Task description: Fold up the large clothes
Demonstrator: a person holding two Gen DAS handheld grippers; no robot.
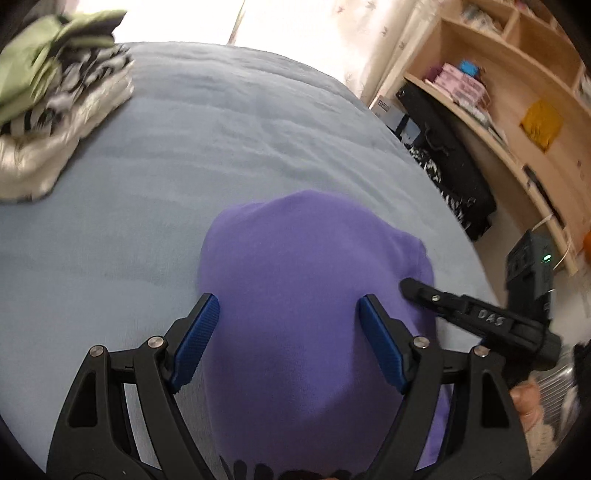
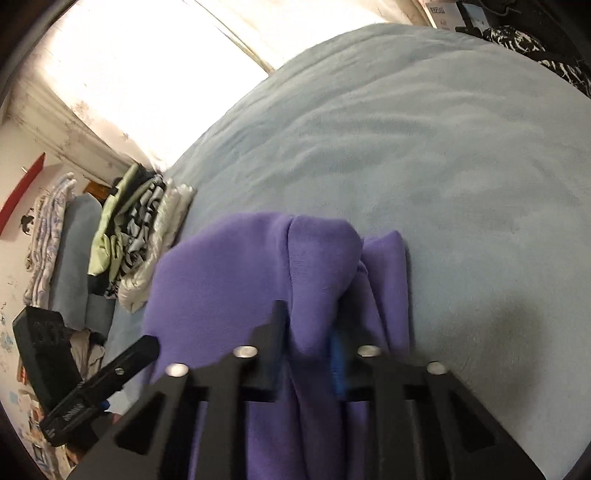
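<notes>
- Letters "DAS" in raised black print on arm of right gripper (image 1: 491,315), seen at right in left wrist view.
- White box (image 2: 445,11) at far edge in right wrist view has print, too blurry to read.

Purple garment (image 1: 306,295): near end cut off at 6 o'clock in both wrist views.
Right gripper (image 2: 310,332): pad at 3 o'clock mostly buried in purple folds.
Folded stack (image 1: 55,92): motion-blurred, cropped at 9 o'clock.
Shelf (image 1: 517,92): contents too blurred to name.
</notes>
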